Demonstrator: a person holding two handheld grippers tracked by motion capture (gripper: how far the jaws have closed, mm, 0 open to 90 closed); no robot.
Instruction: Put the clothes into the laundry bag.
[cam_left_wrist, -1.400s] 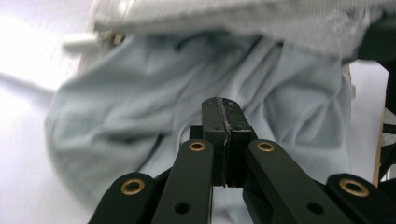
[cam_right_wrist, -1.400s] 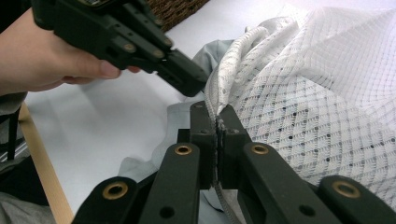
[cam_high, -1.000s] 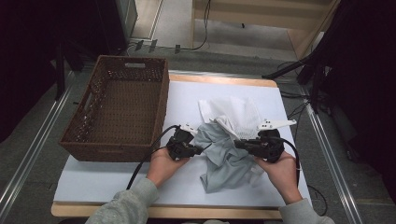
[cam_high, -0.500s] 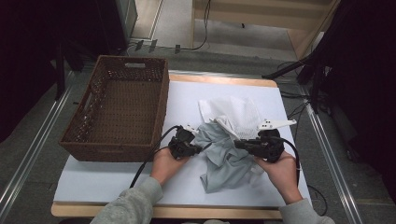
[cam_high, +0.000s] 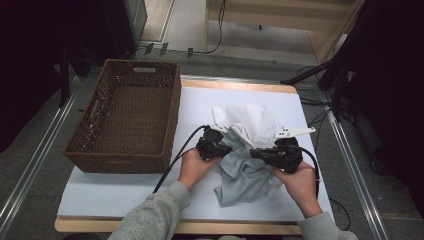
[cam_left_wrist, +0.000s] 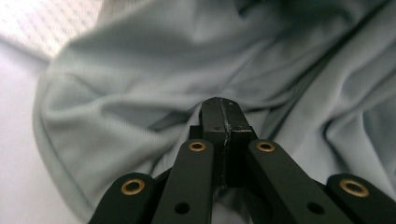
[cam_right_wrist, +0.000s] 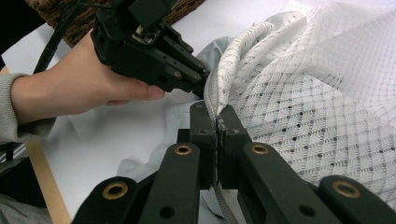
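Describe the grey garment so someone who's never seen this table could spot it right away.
On the white table top, right of the brown wicker basket, two cloths lie bunched between the hands. The grey garment is the smooth, plain one nearer the person; the white mesh cloth behind it is perforated.

The tall brown woven wicker basket (cam_high: 127, 117) walls off the table's left; bare white tabletop (cam_high: 115, 192) lies open before it.

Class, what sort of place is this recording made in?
Probably a lab or workshop set up for recording, not a home: a white-topped table on bare grey flooring, metal rails alongside, loose cables behind, and a wicker basket.
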